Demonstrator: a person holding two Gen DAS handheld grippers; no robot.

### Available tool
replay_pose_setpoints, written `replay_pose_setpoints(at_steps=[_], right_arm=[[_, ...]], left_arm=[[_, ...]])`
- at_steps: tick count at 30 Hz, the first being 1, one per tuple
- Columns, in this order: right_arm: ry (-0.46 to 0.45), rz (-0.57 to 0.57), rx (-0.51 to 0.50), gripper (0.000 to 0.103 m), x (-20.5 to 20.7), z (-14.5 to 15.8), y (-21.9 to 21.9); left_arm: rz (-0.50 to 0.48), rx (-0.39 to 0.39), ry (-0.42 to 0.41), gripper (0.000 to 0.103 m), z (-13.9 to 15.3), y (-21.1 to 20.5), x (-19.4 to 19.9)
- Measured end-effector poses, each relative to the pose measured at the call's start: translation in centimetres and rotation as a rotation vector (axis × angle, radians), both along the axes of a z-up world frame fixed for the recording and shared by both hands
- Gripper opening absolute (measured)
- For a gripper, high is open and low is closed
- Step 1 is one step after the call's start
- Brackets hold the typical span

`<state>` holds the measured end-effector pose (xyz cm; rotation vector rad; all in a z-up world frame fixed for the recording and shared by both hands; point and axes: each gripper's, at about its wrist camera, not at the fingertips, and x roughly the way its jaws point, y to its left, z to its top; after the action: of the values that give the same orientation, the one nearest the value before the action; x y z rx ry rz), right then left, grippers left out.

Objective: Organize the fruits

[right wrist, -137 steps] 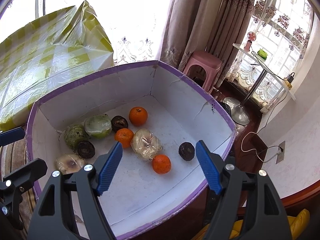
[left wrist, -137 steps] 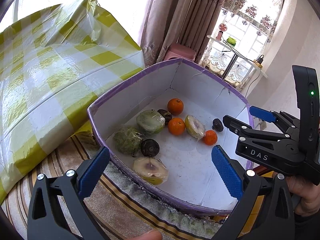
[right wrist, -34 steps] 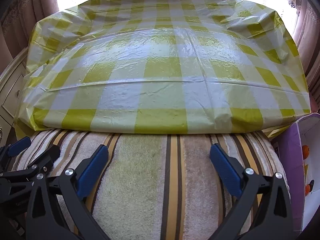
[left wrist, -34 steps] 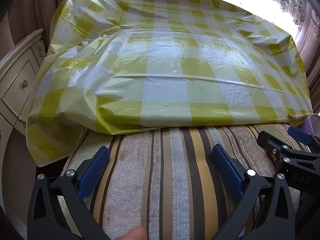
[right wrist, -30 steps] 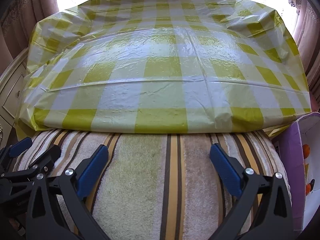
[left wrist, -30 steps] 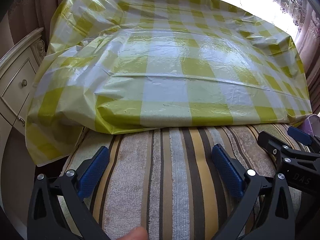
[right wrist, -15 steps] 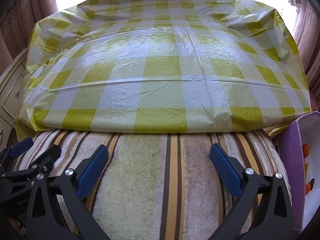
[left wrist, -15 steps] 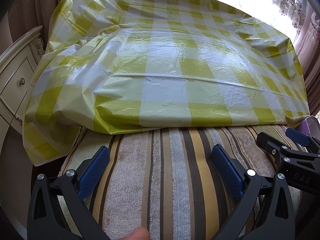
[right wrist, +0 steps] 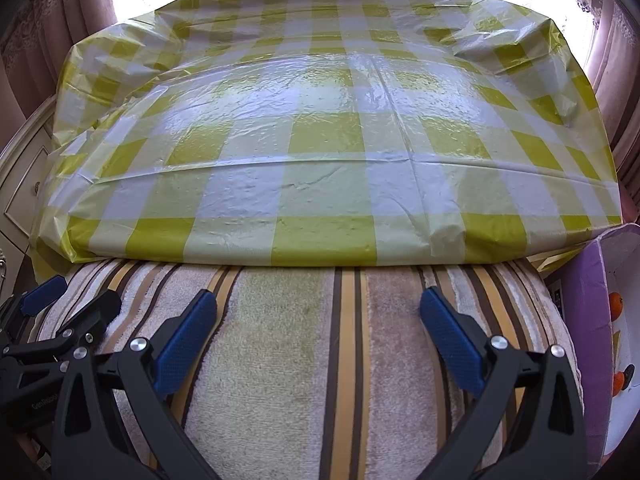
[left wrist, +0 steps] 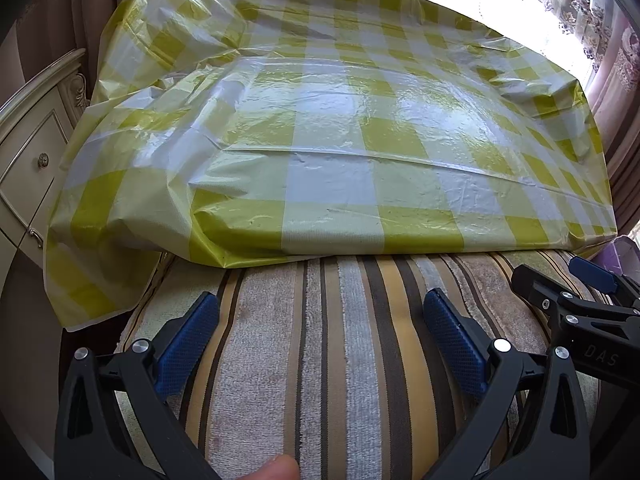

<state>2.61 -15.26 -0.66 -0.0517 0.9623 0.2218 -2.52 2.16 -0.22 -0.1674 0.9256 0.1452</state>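
Left tongs: I am holding them spread wide over the striped towel, nothing between the blue pads; my fingertip is poking in at the bottom edge.
Right tongs: I am holding these gaping too, empty, level with the left pair, which is showing at their left side.
Fruits: sitting far off to the right of my right tongs, inside the purple-walled box; only one orange and another orange beside a dark fruit are peeking past the frame edge.
Hidden: the rest of the box is being cut off; from the left wrist view only a purple sliver is showing beyond the right tongs. Whatever lies under the yellow checked plastic sheet ahead of both tongs is staying covered.
Writing: "DAS" is reading clearly on the right tongs' body in the left wrist view; lettering on the left tongs' body is starting "Gen", the rest too blurred.
Change: seconds ago both tongs were aiming into the open box at all the fruit; over the last second they are barely drifting.
Cabinet: standing left of my left tongs, partly out of view.
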Motion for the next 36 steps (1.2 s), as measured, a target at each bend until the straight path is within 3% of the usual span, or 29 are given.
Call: replay_pose_setpoints(at_steps=[10, 17, 36], right_arm=[[0.001, -0.002, 0.002, 0.102, 0.0, 0.0, 0.0], [0.005, -0.003, 0.012, 0.102, 0.1, -0.1, -0.3], [0.003, -0.007, 0.012, 0.102, -0.1, -0.1, -0.3]], left_arm=[[-0.007, 0.003, -0.004, 0.099, 0.1, -0.1, 0.0], [-0.064, 0.056, -0.023, 0.099, 0.9, -1.6, 0.0], [-0.085, -0.012, 0.004, 0.099, 0.6, -0.6, 1.2]])
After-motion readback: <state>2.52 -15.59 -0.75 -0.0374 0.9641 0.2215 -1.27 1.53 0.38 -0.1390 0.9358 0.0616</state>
